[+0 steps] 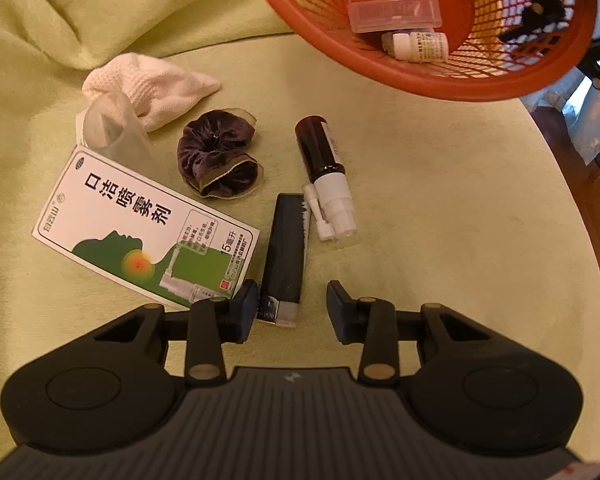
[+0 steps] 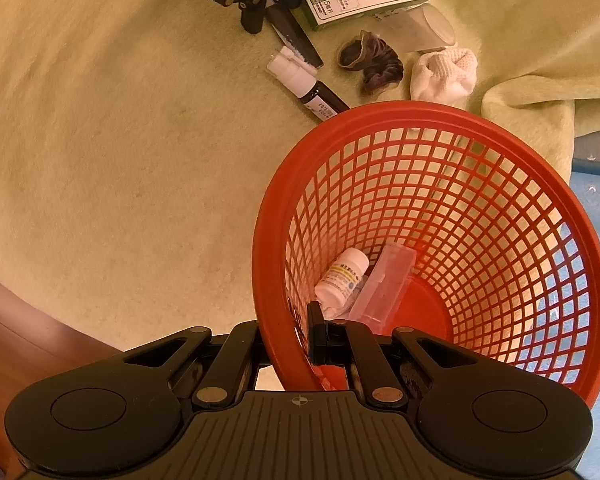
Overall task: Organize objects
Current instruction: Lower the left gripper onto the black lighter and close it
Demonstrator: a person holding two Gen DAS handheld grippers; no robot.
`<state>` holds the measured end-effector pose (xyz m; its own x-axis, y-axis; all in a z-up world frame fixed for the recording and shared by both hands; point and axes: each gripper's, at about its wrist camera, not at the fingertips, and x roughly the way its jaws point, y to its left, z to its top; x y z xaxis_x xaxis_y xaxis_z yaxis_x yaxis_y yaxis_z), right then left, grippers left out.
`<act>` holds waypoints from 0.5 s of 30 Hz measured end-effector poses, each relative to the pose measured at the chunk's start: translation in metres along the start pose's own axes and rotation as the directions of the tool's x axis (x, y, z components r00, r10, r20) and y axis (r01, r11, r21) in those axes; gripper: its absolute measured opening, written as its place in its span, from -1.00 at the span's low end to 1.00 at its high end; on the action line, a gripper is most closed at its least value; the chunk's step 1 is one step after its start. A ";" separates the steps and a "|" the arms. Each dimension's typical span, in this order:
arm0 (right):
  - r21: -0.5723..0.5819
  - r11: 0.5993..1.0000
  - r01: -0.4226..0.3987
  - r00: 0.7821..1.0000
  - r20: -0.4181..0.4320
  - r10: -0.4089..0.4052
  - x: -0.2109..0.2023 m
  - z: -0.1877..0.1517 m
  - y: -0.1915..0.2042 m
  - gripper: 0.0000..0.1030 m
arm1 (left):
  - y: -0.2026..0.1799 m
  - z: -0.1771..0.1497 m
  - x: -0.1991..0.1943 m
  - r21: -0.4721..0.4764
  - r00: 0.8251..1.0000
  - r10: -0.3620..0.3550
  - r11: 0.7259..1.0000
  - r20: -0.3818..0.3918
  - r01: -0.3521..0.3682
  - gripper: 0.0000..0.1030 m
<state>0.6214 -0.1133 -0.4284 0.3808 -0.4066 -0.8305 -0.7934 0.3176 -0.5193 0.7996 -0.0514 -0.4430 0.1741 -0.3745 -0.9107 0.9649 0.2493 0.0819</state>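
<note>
A black flat stick with a toothed white edge [image 1: 284,248] lies on the yellow-green cloth. Its near end sits between the jaws of my left gripper [image 1: 293,306], which is open: the left pad [image 1: 247,305] is against the stick and the right pad stands apart from it. The right wrist view shows the same gripper [image 2: 274,4] over the stick [image 2: 296,36]. My right gripper [image 2: 300,336] is shut on the wall of the orange mesh basket [image 2: 452,120], which is tilted. Inside lie a clear plastic case [image 2: 384,288] and a small white bottle [image 2: 342,276].
Beside the stick lie a brown spray bottle [image 1: 320,148], a dark scrunchie [image 1: 220,160], a green-and-white box [image 1: 140,224], a clear cup [image 1: 112,128] and a white cloth [image 1: 152,80]. The basket's rim [image 1: 380,68] hangs over the far side. The table edge curves at the right.
</note>
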 end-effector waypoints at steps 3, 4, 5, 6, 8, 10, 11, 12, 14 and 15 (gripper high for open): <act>0.003 1.000 -0.005 1.000 -0.001 0.005 0.000 0.000 0.001 -0.96 | 0.001 0.001 0.000 -0.018 1.000 -0.009 1.000 -0.005 0.009 -0.51; 0.003 1.000 -0.005 1.000 -0.002 0.005 0.000 0.000 0.001 -0.96 | 0.001 0.001 -0.001 -0.022 1.000 -0.016 1.000 -0.007 0.016 -0.65; 0.003 1.000 -0.005 1.000 -0.002 0.005 -0.001 0.000 0.001 -0.96 | 0.001 0.002 -0.002 -0.024 1.000 -0.015 1.000 -0.010 0.014 -0.65; 0.003 1.000 -0.006 1.000 -0.002 0.006 -0.001 -0.001 0.001 -0.96 | 0.001 0.002 -0.002 -0.026 1.000 -0.014 1.000 -0.014 0.014 -0.65; 0.002 1.000 -0.005 1.000 -0.001 0.005 0.000 -0.001 0.001 -0.96 | 0.001 0.001 -0.004 -0.039 1.000 -0.016 0.999 -0.023 0.015 -0.65; 0.001 1.000 -0.007 1.000 0.000 0.007 0.000 -0.001 0.000 -0.96 | -0.001 -0.003 -0.009 -0.054 0.999 -0.015 0.998 -0.033 0.013 -0.65; 0.001 1.000 -0.006 1.000 0.001 0.006 0.000 -0.001 0.000 -0.96 | -0.003 -0.007 -0.013 -0.058 0.999 -0.016 0.998 -0.036 0.014 -0.65; 0.001 1.000 -0.006 1.000 0.002 0.006 0.000 -0.001 0.000 -0.96 | -0.003 -0.011 -0.016 -0.063 0.999 -0.016 0.998 -0.040 0.014 -0.65; 0.002 1.000 -0.007 1.000 0.004 0.007 0.001 0.000 -0.001 -0.96 | -0.009 -0.023 -0.025 -0.068 0.999 -0.018 0.998 -0.050 0.014 -0.65; 0.002 1.000 -0.006 1.000 0.005 0.006 0.001 0.000 -0.001 -0.96 | -0.013 -0.028 -0.029 -0.064 0.998 -0.020 0.998 -0.056 0.016 -0.65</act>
<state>0.6225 -0.1135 -0.4286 0.3787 -0.4007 -0.8343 -0.7945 0.3217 -0.5151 0.7764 -0.0185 -0.4289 0.1439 -0.3287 -0.9334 0.9532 0.2996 0.0415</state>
